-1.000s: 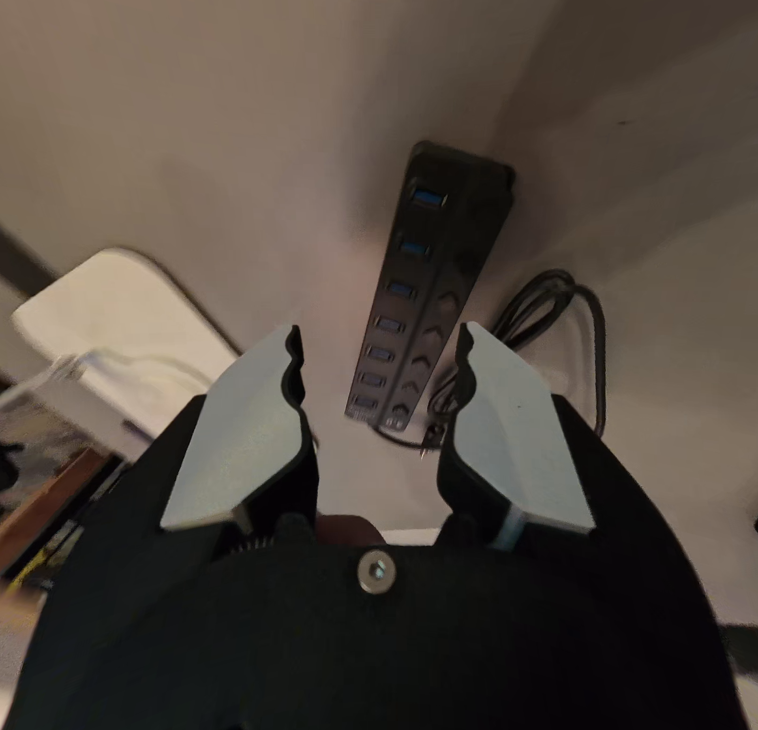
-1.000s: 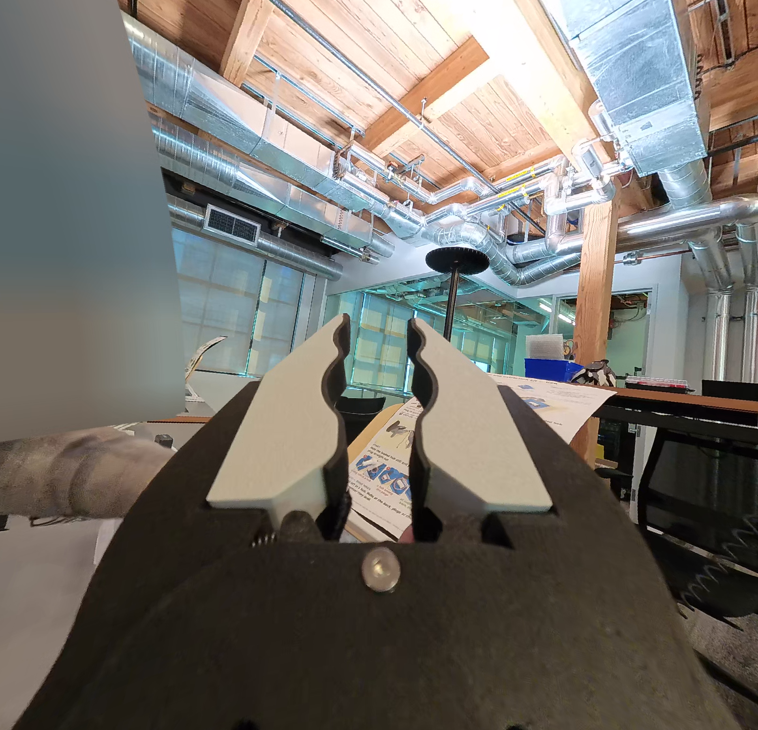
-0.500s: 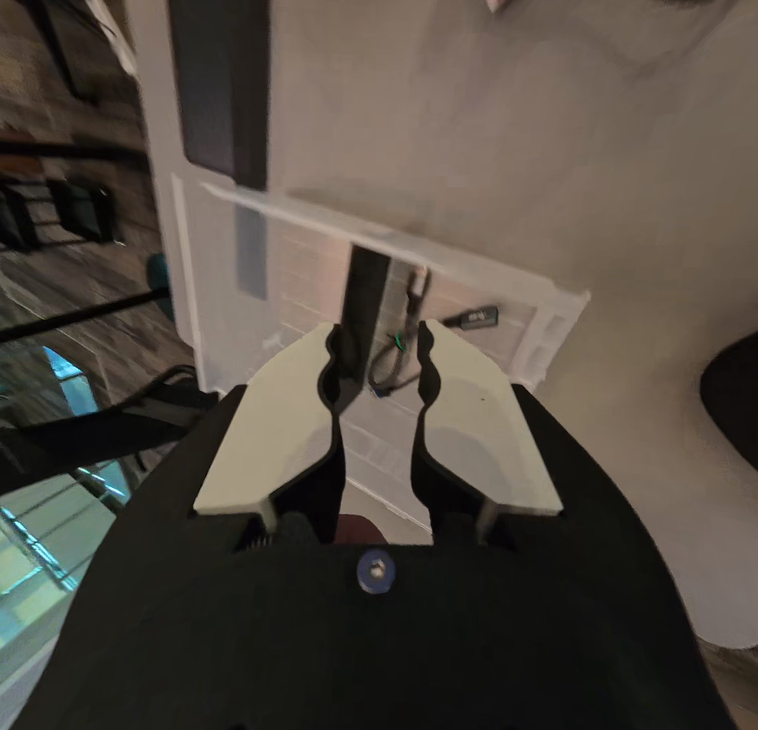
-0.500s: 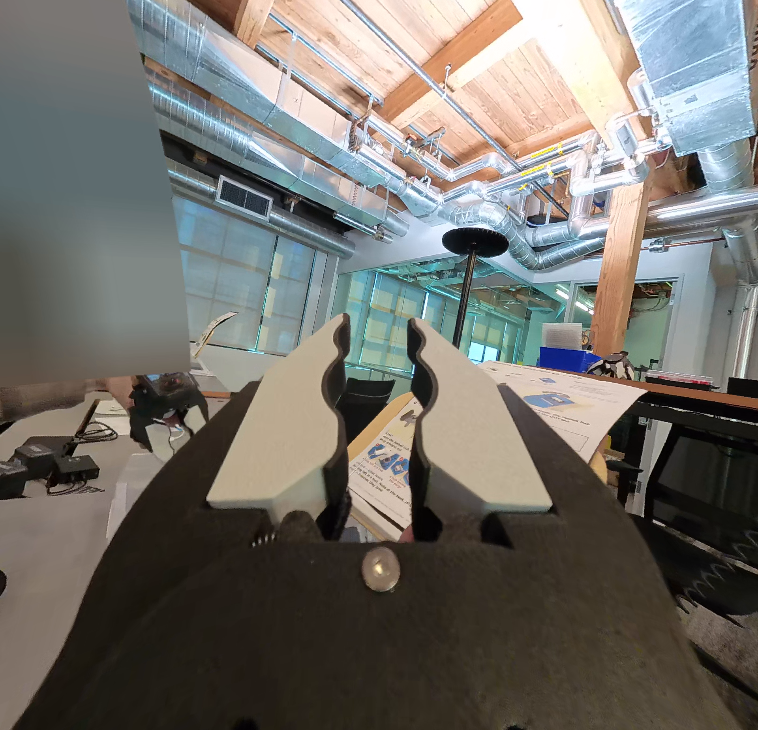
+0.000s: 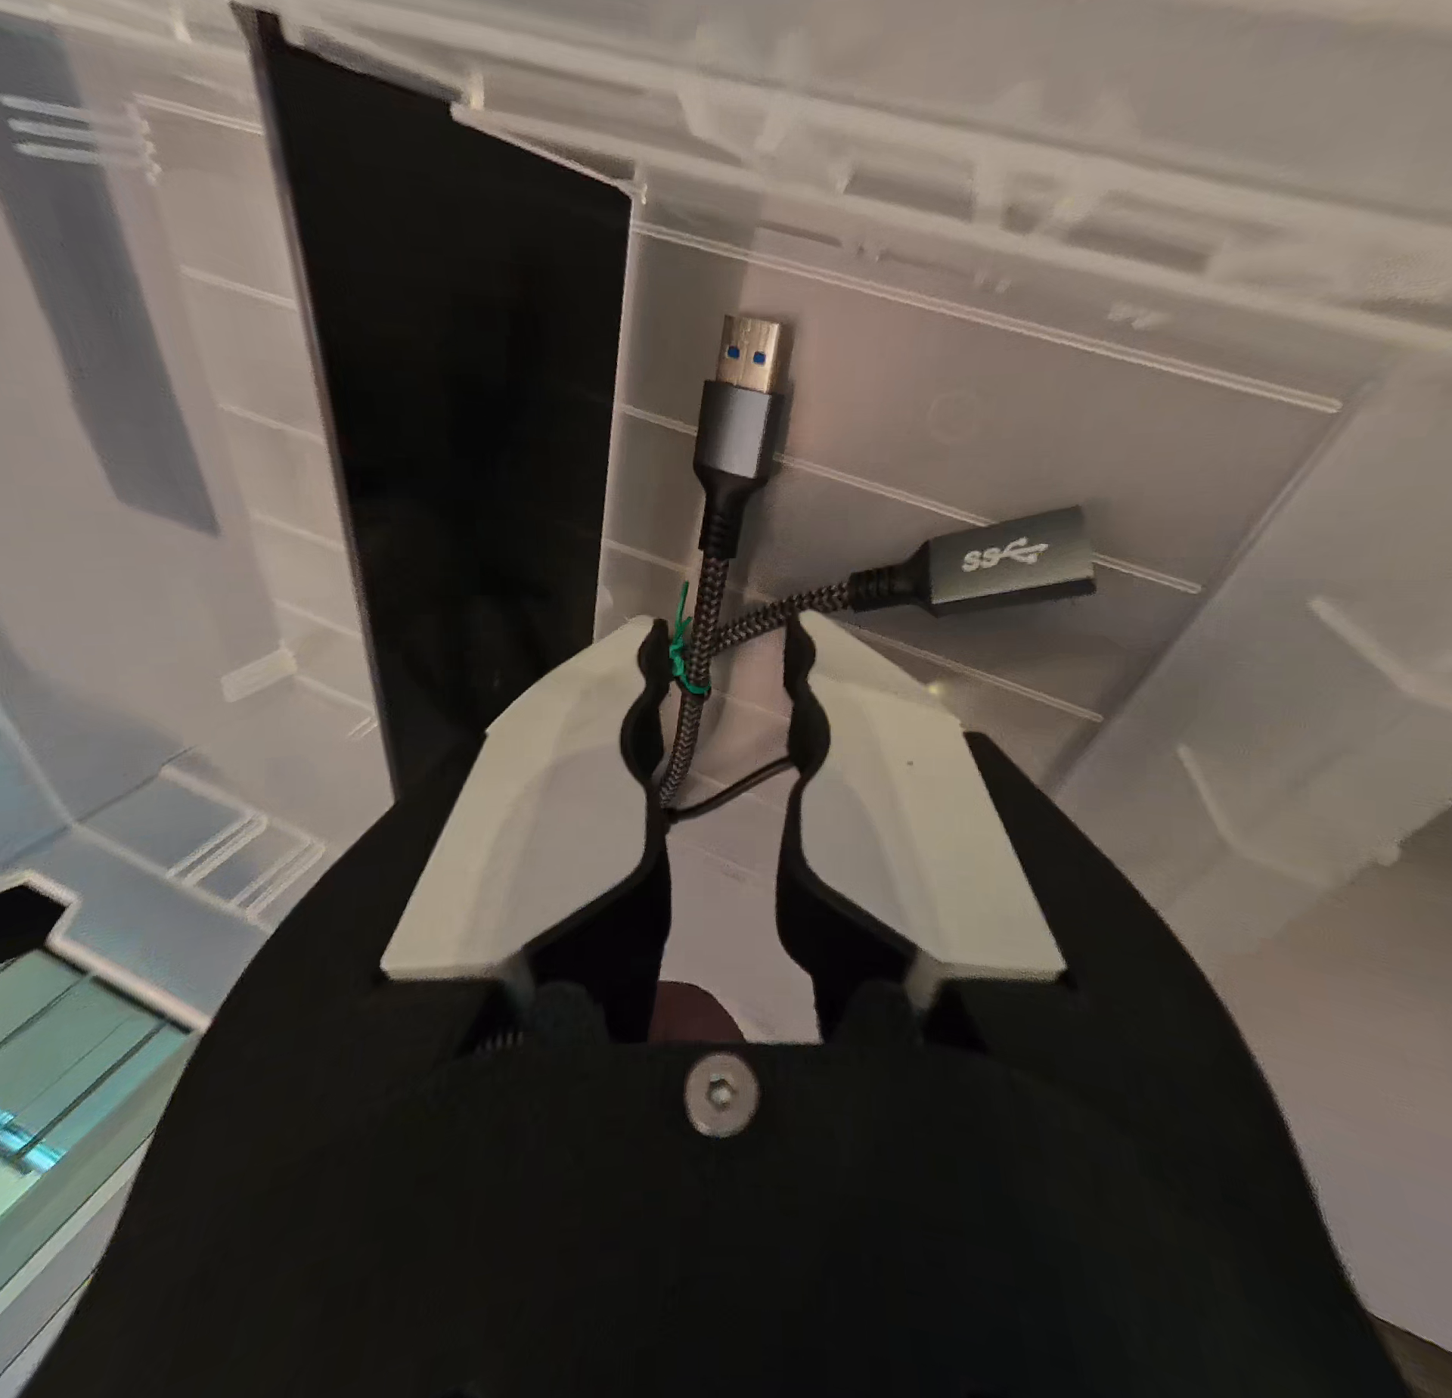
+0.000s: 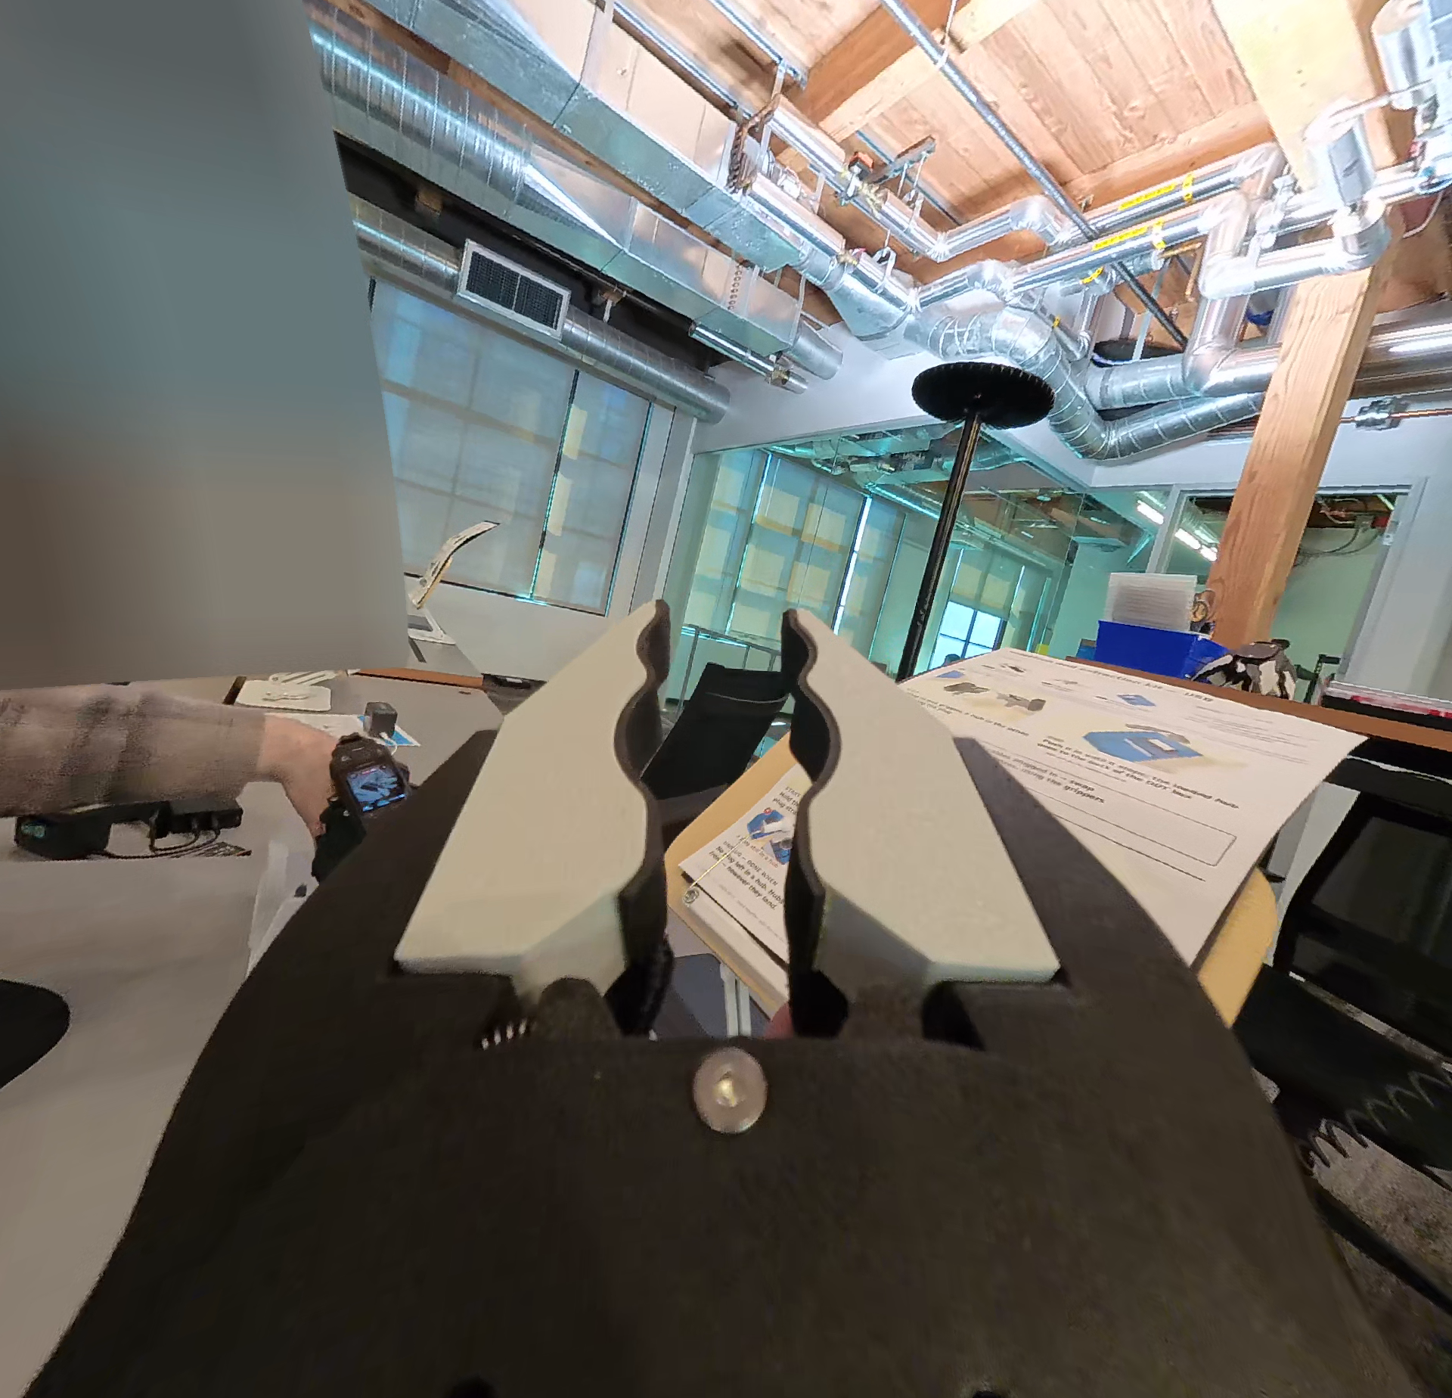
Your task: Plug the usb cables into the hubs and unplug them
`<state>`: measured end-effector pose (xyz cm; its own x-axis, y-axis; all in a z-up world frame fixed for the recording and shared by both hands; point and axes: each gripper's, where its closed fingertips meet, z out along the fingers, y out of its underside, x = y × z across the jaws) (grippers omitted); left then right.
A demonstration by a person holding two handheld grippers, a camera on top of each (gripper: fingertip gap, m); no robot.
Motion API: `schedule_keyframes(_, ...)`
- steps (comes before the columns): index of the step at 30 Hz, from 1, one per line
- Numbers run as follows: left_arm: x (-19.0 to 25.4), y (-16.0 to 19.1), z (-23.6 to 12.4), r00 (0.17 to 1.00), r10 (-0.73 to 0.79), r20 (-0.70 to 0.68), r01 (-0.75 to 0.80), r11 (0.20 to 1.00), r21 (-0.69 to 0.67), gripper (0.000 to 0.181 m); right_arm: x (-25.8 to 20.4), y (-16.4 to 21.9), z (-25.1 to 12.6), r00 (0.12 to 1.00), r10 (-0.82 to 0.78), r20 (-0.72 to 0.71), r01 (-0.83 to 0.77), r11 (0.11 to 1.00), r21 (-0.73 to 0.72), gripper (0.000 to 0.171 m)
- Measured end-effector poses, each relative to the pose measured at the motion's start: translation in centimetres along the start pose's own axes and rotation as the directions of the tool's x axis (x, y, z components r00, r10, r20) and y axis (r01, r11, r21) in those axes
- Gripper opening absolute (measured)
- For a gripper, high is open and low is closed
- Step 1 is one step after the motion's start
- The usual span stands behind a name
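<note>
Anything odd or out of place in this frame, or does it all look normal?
One thing stands out: the braided usb cable is bundled with a green twist tie, so it looks unready for plugging. It lies in a clear plastic bin, between the open left claw tips. The right claw points up at the room, empty.
</note>
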<state>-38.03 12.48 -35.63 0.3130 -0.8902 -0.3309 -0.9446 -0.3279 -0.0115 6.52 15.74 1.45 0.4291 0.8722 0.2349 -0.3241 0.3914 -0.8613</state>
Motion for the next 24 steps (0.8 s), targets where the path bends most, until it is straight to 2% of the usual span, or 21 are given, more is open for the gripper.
schedule_keyframes(6, -0.5, -1.4, 0.8, 0.991, -0.099, -0.095, 0.106, 0.991, 0.08, 0.019, -0.5, 0.5, 0.6, 1.0, 0.001, 0.021, 0.0, 1.0, -0.017, 0.026)
schedule_keyframes(13, -0.2, -1.6, 0.5, 0.956, -0.189, -0.226, 0.216, 0.971, 0.105, 0.028, -0.8, 0.4, 0.5, 0.999, -0.003, 0.034, 0.004, 1.0, -0.017, 0.026)
schedule_keyframes(18, -0.2, -3.3, -0.4, 0.894, -0.292, -0.341, 0.373, 0.905, 0.203, 0.027, -0.8, 0.1, 0.2, 0.999, 0.0, 0.036, 0.0, 1.0, -0.008, 0.027)
schedule_keyframes(23, -0.2, -3.5, 0.6, 0.875, -0.358, -0.326, 0.431, 0.882, 0.189, 0.03, -0.8, 0.0, 0.1, 0.999, 0.0, 0.036, 0.0, 1.0, -0.006, 0.027)
schedule_keyframes(24, -0.5, -3.4, 0.7, 0.875, -0.374, -0.309, 0.441, 0.878, 0.186, 0.025, -0.8, 0.0, 0.1, 0.999, 0.0, 0.036, 0.0, 1.0, -0.006, 0.026)
